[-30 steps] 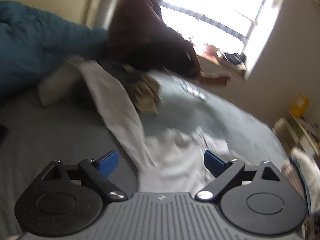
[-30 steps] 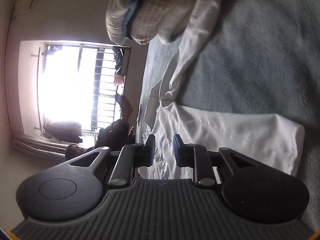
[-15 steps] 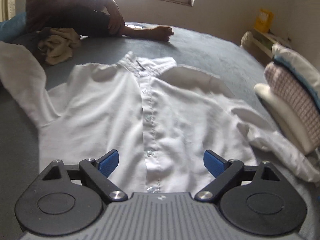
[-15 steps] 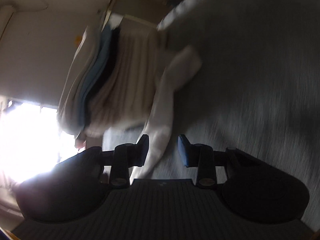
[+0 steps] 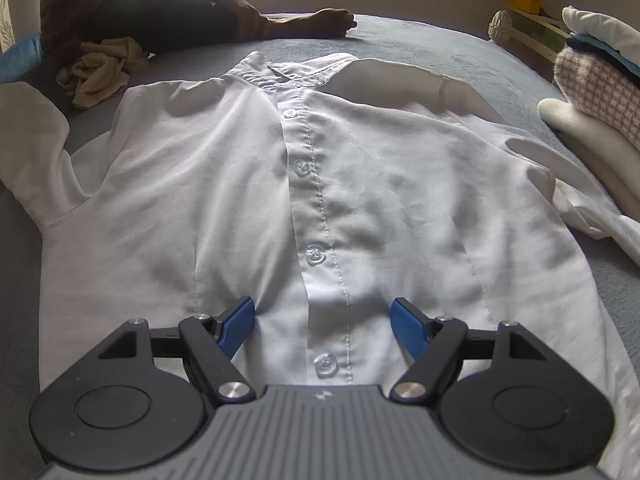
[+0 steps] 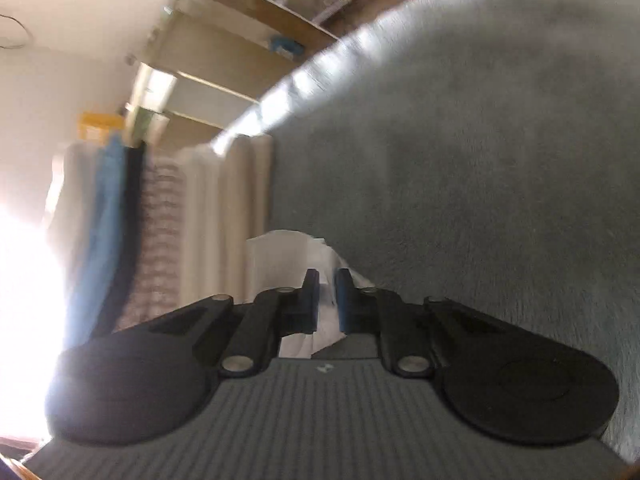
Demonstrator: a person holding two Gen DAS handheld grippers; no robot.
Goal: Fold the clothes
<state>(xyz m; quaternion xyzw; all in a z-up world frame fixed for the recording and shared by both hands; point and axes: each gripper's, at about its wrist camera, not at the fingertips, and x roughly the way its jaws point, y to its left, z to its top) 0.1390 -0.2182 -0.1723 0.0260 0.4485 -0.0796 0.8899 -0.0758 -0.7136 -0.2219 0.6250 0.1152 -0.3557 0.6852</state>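
Pinching the white shirt (image 5: 224, 200) sleeve, the right claw (image 6: 327, 296) has just closed.

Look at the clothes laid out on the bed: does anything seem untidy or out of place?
Yes. A beige garment lies crumpled in a heap beyond the flat white shirt, unlike the folded stack at the right. The shirt's right sleeve trails out, bunched.

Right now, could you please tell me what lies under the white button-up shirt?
The white button-up shirt lies spread flat, front up, on the grey-blue bed cover, which shows all around it. Whatever lies directly beneath the fabric is covered.
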